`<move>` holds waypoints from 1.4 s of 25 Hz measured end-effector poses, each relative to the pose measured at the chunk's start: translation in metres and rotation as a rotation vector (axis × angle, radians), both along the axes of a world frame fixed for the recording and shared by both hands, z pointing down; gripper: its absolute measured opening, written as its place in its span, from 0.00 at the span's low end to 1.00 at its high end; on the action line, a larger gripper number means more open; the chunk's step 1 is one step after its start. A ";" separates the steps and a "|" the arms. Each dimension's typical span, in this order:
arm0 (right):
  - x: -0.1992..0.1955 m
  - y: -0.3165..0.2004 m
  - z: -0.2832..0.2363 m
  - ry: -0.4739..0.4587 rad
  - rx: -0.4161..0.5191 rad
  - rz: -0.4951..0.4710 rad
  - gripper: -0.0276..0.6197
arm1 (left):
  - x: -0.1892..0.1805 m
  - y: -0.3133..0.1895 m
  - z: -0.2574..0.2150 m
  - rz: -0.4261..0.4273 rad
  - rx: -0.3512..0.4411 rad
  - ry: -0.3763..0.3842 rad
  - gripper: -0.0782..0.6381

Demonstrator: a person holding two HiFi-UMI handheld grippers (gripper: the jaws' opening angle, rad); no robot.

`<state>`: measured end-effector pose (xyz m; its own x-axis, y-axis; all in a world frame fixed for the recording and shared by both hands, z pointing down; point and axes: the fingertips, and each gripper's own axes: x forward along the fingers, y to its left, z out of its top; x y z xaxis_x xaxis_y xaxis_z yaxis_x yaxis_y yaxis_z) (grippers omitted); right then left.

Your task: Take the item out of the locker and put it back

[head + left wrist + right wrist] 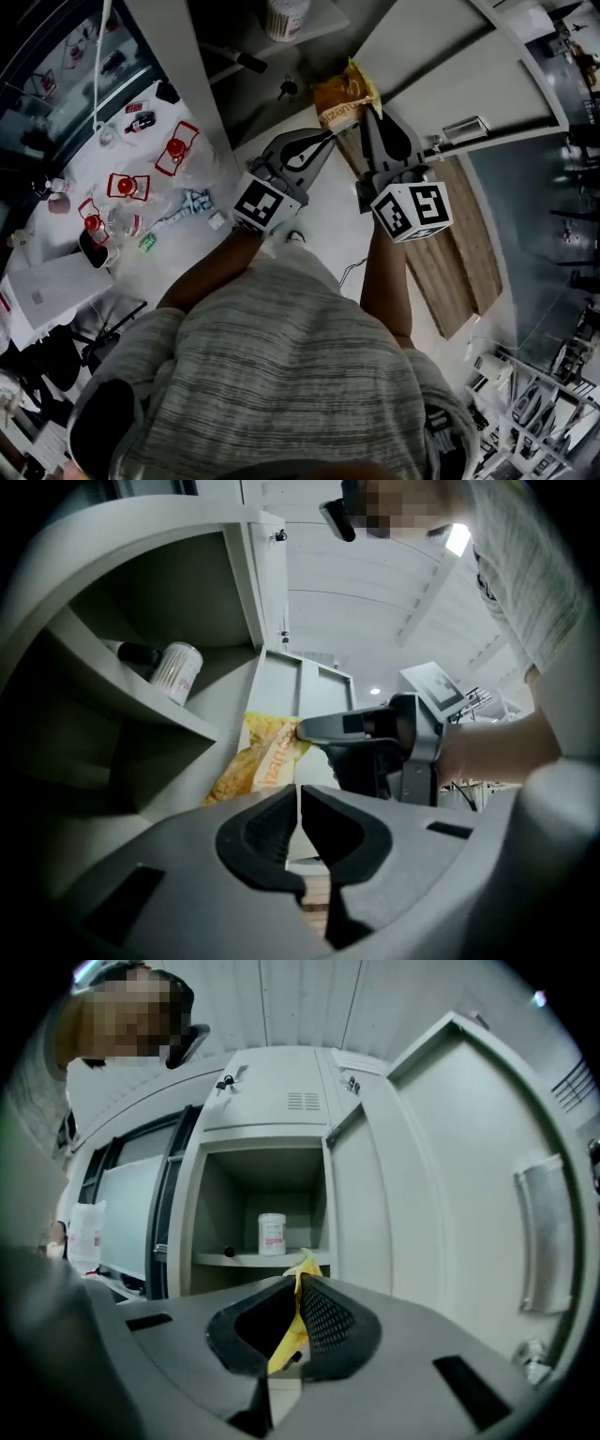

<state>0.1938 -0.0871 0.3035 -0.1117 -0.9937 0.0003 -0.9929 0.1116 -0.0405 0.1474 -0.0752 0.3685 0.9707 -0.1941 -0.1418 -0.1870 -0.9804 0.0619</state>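
Left gripper (298, 794): jaws together, nothing between them. Right gripper (298, 1283): clenched on the top edge of the yellow snack bag (286, 1335), held at centre frame in front of the open locker (216, 1194). Beyond, the locker shelf (234, 1260) carries a white jar (272, 1234). In the head view, pale floor (323, 234) with a wood-grain strip (469, 253) lies below, and a white table (214, 169) sits at left.

Right gripper (298, 1283) jaws pinched on thin edge of yellow packet (287, 1333), facing open locker (262, 1101). White jar (272, 1234) upright on locker shelf (239, 1260). Locker door (441, 1176) swung right.
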 end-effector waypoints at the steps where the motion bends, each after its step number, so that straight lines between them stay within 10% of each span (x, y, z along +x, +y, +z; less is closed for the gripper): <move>1: 0.005 0.007 -0.004 0.005 0.007 0.021 0.09 | 0.005 0.003 -0.001 0.018 0.001 0.004 0.13; 18: 0.049 0.084 -0.040 0.020 0.080 0.241 0.09 | 0.041 0.054 -0.005 0.201 0.006 0.014 0.13; 35: 0.019 0.012 0.000 -0.049 0.032 0.059 0.09 | 0.006 0.011 0.008 0.040 0.001 -0.030 0.13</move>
